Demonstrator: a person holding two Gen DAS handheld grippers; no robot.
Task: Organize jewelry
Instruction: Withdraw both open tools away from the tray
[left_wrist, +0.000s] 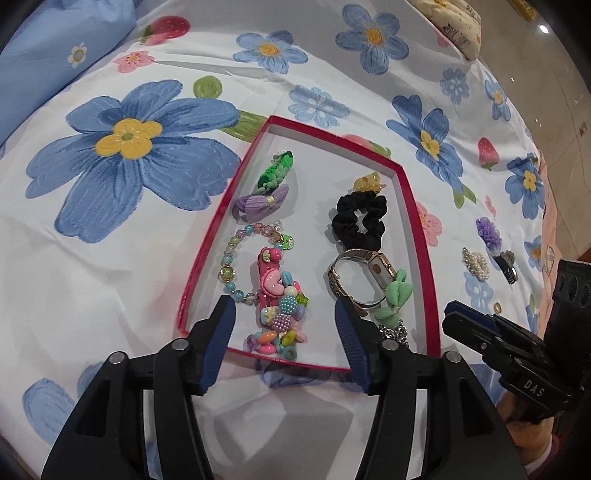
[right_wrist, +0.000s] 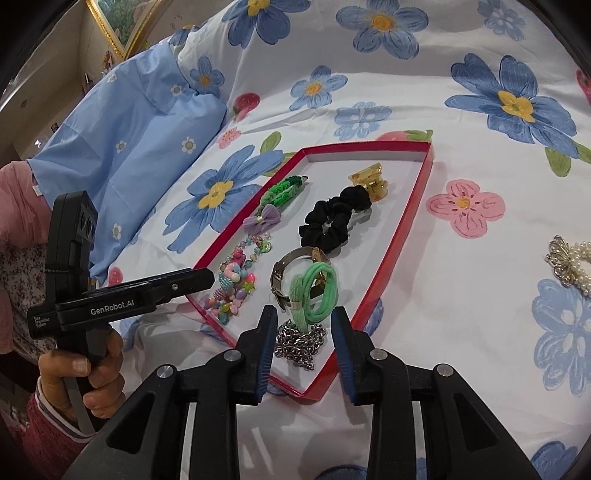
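A red-rimmed tray (left_wrist: 314, 177) with a white floor lies on the flowered bedspread. It holds a green braided clip (left_wrist: 279, 171), a purple bow (left_wrist: 263, 201), a beaded bracelet (left_wrist: 236, 254), a colourful bead clip (left_wrist: 275, 306), a black scrunchie (left_wrist: 359, 219), a yellow claw clip (right_wrist: 370, 181), a watch (left_wrist: 356, 275), a green hair tie (right_wrist: 314, 291) and a silver chain (right_wrist: 298, 343). My left gripper (left_wrist: 283, 306) hangs open over the bead clip, its pads apart from it. My right gripper (right_wrist: 303, 317) is open above the chain and hair tie, gripping nothing.
Outside the tray, to its right, lie a pearl clip (left_wrist: 476, 264), a purple flower piece (left_wrist: 488, 230) and a dark clip (left_wrist: 508, 264). A blue pillow (right_wrist: 129, 140) sits at the left. A hand (right_wrist: 92, 373) holds the left tool.
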